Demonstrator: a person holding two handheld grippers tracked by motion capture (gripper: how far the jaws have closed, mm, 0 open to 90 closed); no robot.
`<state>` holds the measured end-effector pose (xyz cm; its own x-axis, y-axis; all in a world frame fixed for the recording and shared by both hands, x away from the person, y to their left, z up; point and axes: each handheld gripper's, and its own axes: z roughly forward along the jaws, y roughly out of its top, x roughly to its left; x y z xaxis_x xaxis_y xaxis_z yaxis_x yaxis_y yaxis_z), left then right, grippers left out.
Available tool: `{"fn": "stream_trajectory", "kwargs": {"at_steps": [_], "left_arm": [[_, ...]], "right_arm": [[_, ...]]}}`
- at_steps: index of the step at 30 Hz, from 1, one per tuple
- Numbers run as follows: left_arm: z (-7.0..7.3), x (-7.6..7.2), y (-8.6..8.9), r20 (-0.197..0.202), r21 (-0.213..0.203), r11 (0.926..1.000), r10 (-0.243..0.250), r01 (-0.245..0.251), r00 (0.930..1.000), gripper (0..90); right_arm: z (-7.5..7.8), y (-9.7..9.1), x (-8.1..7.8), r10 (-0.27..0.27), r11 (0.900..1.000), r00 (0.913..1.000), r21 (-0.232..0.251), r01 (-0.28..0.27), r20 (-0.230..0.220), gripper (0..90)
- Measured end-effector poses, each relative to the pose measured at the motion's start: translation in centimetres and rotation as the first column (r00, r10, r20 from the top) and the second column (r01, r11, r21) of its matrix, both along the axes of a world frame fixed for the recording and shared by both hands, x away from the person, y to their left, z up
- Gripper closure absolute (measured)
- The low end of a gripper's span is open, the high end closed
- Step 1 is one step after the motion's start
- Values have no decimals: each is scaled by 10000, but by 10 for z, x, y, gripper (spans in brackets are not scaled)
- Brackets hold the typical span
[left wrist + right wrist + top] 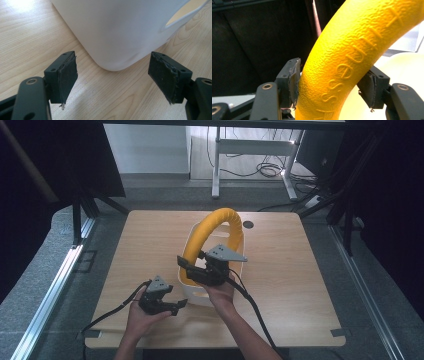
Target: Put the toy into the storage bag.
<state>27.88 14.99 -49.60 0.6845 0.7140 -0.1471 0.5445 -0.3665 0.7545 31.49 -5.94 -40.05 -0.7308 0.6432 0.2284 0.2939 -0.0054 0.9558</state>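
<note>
Yellow foam, bent into an arch, rises out of a white tub (192,296) that stands near the middle of the wooden table (300,270), a little toward the near edge. One end of the tube (212,222) goes down inside the tub's near left side, and its far end comes down by the far rim. The right gripper (187,268) reaches over the tub from the near side – in the right gripper view its jaws stand on either side of the tube (352,57), which bears raised lettering. The left pad (294,82) lies against or just beside the foam, while the other is partly hidden behind it, so I cannot tell whether the pads press or merely flank it; the jaws are part-way open. The left gripper (176,307) rests low on the table near the near edge, just beside the tub's near left corner. Its jaws are spread wide with nothing between them – in the left gripper view the tub's rounded white corner (117,32) sits just ahead of the pads (67,75), not touching.
</note>
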Motion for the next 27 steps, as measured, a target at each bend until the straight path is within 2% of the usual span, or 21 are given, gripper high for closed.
{"fn": "stream_trajectory", "kwargs": {"at_steps": [1,2,9,14,19,22,24,25,27], "left_arm": [[0,0,0,28,-14,10000,20,-20,10000,234],[0,0,0,28,-14,10000,20,-20,10000,234],[0,0,1,39,0,10000,35,-35,10000,234],[1,0,2,38,-1,10000,52,-52,10000,234],[2,0,4,51,-14,10000,92,-92,9999,234],[2,0,4,60,-19,9999,109,-109,9999,234],[2,0,4,54,-9,9999,120,-120,9999,234],[1,0,4,54,21,9999,121,-121,9999,234],[1,0,4,39,26,9999,138,-138,9999,234]], "right_arm": [[1,1,-1,-49,9998,9999,-215,51,96,368],[1,0,-1,-67,9997,9999,-234,71,135,364],[7,-9,-3,-14,9999,9997,-120,17,256,303],[8,-18,-5,119,9998,9996,-166,-115,246,293],[7,-35,-9,196,9998,9993,-74,-194,304,295],[7,-54,-13,125,9999,9991,-66,-123,415,304],[7,-57,-13,109,9999,9991,-46,-107,413,308],[6,-68,-14,132,9999,9990,65,-135,425,339],[6,-71,-14,149,9999,9988,49,-152,474,347]]}}
